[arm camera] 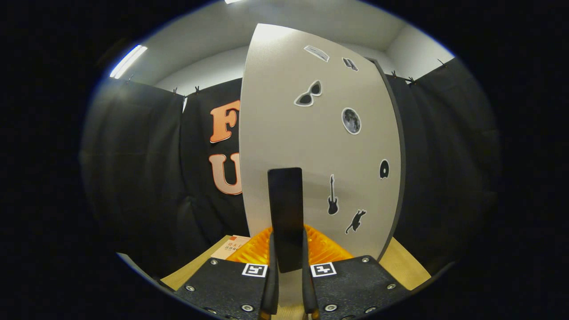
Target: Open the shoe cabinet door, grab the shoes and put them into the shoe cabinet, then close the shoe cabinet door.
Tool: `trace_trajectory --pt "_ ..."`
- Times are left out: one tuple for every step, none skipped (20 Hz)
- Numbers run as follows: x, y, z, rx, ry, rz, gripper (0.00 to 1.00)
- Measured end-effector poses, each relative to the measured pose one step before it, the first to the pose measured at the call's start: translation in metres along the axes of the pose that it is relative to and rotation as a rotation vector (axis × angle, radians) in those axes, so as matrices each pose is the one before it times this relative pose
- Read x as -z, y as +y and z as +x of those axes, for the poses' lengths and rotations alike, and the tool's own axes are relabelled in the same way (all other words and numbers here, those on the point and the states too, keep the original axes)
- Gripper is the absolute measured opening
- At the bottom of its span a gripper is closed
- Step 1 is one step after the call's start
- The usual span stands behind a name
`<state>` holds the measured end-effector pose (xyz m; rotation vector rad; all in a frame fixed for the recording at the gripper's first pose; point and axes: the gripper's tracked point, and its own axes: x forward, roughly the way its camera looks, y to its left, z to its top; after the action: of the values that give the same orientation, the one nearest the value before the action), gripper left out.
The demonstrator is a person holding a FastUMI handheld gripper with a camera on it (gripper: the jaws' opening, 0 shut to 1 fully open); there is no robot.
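Observation:
The shoe cabinet door (284,111) is a pale grey panel with several small black stickers, standing close ahead, and its dark edge shows along its right side. A flat black upright handle (285,200) sticks out from the door's lower part. My gripper (288,262) is shut on this handle, with one finger pressed against each side of its lower end. The door hides the inside of the cabinet.
A light wooden surface (402,264) lies under the door and the gripper. A pale printed booklet (232,248) rests on it just left of the fingers. Black cloth walls hang close behind and on both sides.

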<state>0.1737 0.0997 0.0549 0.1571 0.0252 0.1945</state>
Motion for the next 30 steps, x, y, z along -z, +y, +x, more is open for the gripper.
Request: trace_trajectory --pt "0.00014 -0.00256 -0.00423 0.00655 0.00124 0.00659 0.21" --pt "0.00047 -0.0032 -0.00382 0.0097 0.00011 0.0048 0.21" --pt "-0.0002 -0.00397 -0.00218 0.01035 0.00338 -0.00061 0.21" --pt "-0.00072 -0.00388 -0.00381 0.00918 -0.0009 0.00266 0.21" --pt "0.00093 -0.00328 -0.00125 0.00636 0.00727 0.00325 0.21" --pt "-0.00079 -0.00334 -0.00333 0.00517 -0.00441 0.00461 0.2" --pt "0.00075 -0.00356 -0.00293 0.00463 0.00171 -0.0001 0.19" --pt "-0.00054 -0.00327 -0.00233 0.00621 -0.00137 -0.0017 0.19" --pt "0.00028 -0.00333 -0.00435 0.0087 0.00412 -0.00661 0.19" --pt "0.00015 -0.00332 -0.00316 0.00843 0.00158 -0.004 0.19" --pt "-0.00057 -0.00403 -0.00315 0.01042 -0.00193 0.00433 0.19" --pt "-0.0002 -0.00417 -0.00281 0.01037 -0.00033 0.00373 0.19" --pt "-0.00002 0.00137 0.00345 0.00922 -0.0018 0.00277 0.19" --pt "-0.00054 -0.00057 0.00051 0.01179 0.00249 0.00031 0.19" --pt "0.00095 -0.00084 0.00131 0.01367 -0.00058 -0.00955 0.18" --pt "-0.00099 -0.00218 -0.00007 0.0204 -0.00209 -0.00496 0.18" --pt "-0.00068 -0.00277 -0.00016 0.02305 -0.00103 -0.01181 0.18" --pt "-0.00059 -0.00306 0.00024 0.02493 -0.00079 -0.00977 0.18" --pt "0.00015 -0.0005 0.00062 0.01873 0.00223 -0.00459 0.18" --pt "-0.00056 -0.0008 0.00085 0.01611 -0.00163 0.00132 0.18" --pt "0.0018 -0.00007 0.00065 0.01118 0.00517 0.00267 0.18" --pt "0.00042 -0.00005 -0.00025 0.00714 0.00154 0.00656 0.18" --pt "0.00036 -0.00027 -0.00031 0.00568 0.00467 0.00706 0.18" --pt "-0.00035 -0.0013 -0.00083 0.00849 -0.00182 0.00039 0.18" --pt "-0.0005 -0.00247 0.00082 0.01299 0.00243 -0.00341 0.18" --pt "0.00032 -0.00204 -0.00037 0.01321 0.00555 -0.00288 0.18" --pt "0.00104 -0.00011 0.00017 0.01357 0.00881 0.00556 0.18" --pt "0.00044 0.00023 -0.00127 0.01311 0.00553 0.01182 0.18" --pt "0.00118 0.00047 0.00069 0.01269 0.00361 0.01223 0.18" --pt "0.00032 -0.00071 -0.00001 0.01384 0.00147 0.00869 0.18"
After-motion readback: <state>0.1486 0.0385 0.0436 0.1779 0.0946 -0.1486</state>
